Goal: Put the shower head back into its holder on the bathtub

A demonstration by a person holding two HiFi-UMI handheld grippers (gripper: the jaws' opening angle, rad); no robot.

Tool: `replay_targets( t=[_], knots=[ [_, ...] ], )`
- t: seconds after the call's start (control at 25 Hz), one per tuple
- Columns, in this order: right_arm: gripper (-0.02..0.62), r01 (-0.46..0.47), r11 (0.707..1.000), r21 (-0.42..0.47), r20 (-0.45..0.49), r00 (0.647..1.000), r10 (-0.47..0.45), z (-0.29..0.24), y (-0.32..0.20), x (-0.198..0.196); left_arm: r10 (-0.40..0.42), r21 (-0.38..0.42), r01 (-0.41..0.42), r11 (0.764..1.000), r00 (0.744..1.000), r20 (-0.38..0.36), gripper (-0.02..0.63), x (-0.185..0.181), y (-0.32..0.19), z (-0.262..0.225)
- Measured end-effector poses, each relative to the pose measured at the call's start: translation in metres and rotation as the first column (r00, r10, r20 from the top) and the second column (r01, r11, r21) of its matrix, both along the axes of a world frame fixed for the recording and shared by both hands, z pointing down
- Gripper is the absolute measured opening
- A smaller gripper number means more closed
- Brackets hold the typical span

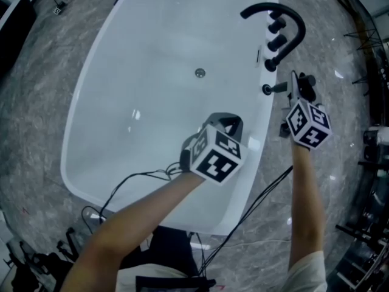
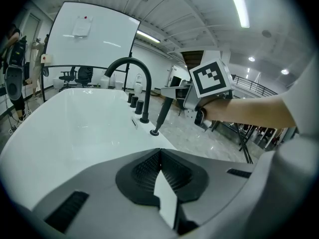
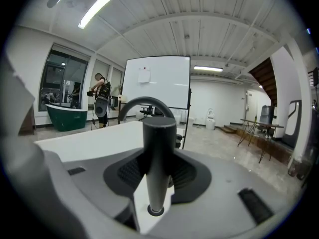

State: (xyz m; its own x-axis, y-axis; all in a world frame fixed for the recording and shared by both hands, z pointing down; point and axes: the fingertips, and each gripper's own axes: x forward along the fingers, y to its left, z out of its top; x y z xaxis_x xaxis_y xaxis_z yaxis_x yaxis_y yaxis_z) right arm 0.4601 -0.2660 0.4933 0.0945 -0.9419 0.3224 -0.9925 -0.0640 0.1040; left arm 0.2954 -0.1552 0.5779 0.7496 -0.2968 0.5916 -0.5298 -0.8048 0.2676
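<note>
The black wand-shaped shower head (image 3: 158, 153) stands upright between the pads of my right gripper (image 3: 158, 180), which is shut on it. Its lower end sits at the round black holder (image 2: 155, 132) on the white bathtub's rim (image 1: 258, 123). In the head view my right gripper (image 1: 296, 85) is just right of the rim, with the shower head (image 1: 279, 87) reaching to the holder (image 1: 266, 89). My left gripper (image 1: 227, 122) hovers over the tub's near right rim. Seen in its own view, the left gripper (image 2: 160, 169) is shut with nothing in it.
A black arched faucet (image 1: 276, 18) with black knobs (image 1: 276, 41) stands on the rim just beyond the holder. The drain (image 1: 200, 73) lies in the tub floor. Cables (image 1: 255, 205) trail over the marble floor. A whiteboard (image 3: 157, 81) and a person (image 3: 101, 101) stand far off.
</note>
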Motion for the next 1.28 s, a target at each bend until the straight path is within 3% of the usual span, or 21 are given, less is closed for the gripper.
replay_targets(
  t=[1.28],
  knots=[
    [0.127,0.027,0.999,-0.031,0.034,0.999,-0.026,0.036,-0.023,0.005,-0.068,-0.021,0.069,0.997,0.997,0.029,0.015,-0.021,-0.017,0.025]
  ],
)
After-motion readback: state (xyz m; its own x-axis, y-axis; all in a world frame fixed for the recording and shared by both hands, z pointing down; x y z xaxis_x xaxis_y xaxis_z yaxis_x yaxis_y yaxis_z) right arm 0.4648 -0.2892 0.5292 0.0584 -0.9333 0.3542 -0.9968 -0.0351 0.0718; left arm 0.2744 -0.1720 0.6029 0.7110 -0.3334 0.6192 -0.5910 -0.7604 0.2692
